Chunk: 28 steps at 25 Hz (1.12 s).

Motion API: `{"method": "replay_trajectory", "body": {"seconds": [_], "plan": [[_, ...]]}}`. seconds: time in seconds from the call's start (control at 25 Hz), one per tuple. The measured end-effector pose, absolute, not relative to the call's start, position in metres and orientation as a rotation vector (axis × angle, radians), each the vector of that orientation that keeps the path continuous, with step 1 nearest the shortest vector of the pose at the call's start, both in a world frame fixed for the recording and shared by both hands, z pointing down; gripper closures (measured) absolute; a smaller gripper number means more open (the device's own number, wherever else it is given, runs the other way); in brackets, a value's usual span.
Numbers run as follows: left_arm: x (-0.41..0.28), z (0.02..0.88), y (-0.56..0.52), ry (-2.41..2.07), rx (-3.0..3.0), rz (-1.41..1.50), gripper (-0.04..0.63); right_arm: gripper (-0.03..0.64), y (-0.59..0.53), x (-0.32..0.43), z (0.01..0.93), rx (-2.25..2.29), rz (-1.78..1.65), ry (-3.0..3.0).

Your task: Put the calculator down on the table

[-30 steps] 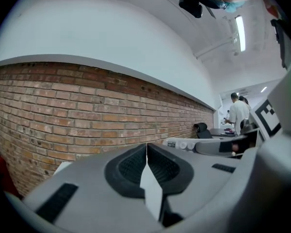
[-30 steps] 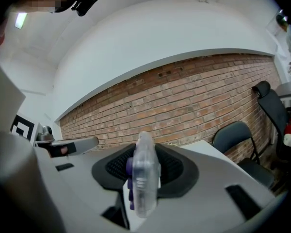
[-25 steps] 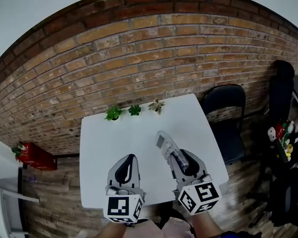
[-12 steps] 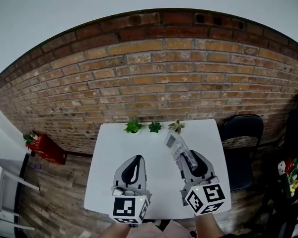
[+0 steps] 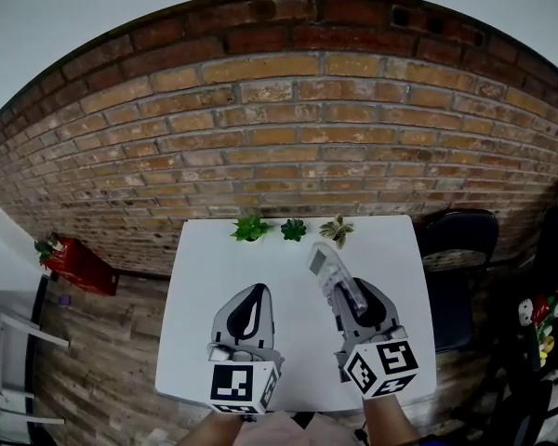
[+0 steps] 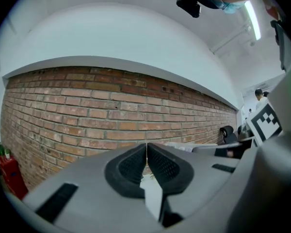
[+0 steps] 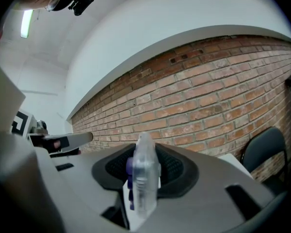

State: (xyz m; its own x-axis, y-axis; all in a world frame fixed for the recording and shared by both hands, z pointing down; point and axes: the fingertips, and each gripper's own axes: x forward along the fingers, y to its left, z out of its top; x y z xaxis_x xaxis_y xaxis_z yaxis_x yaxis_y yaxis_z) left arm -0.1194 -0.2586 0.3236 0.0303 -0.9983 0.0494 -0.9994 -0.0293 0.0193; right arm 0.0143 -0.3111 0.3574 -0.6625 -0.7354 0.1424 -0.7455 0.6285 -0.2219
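A slim clear-cased calculator (image 5: pixel 326 269) with purple keys (image 7: pixel 143 178) sticks forward out of my right gripper (image 5: pixel 346 300), whose jaws are shut on its rear part. It hangs in the air above the right half of the white table (image 5: pixel 205 277), tilted on edge. My left gripper (image 5: pixel 251 305) hovers over the table's left-middle, its jaws shut with the black pads (image 6: pixel 136 165) meeting and nothing between them. Both grippers point level toward the brick wall.
Three small potted plants (image 5: pixel 294 229) stand in a row at the table's far edge by the brick wall (image 5: pixel 288 147). A dark chair (image 5: pixel 458 249) stands to the right of the table, a red box (image 5: pixel 74 266) on the floor to the left.
Both grippers have moved forward over the table toward the wall, the calculator still in the right one. The view has shifted so the table sits more central.
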Motion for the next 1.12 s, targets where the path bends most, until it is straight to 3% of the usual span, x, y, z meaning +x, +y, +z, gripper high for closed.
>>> {"method": "replay_trajectory", "body": {"seconds": [1.12], "plan": [[-0.175, 0.467, -0.303, -1.915, 2.033, 0.262, 0.58, 0.489, -0.336, -0.017, 0.549, 1.326, 0.727, -2.428]]}}
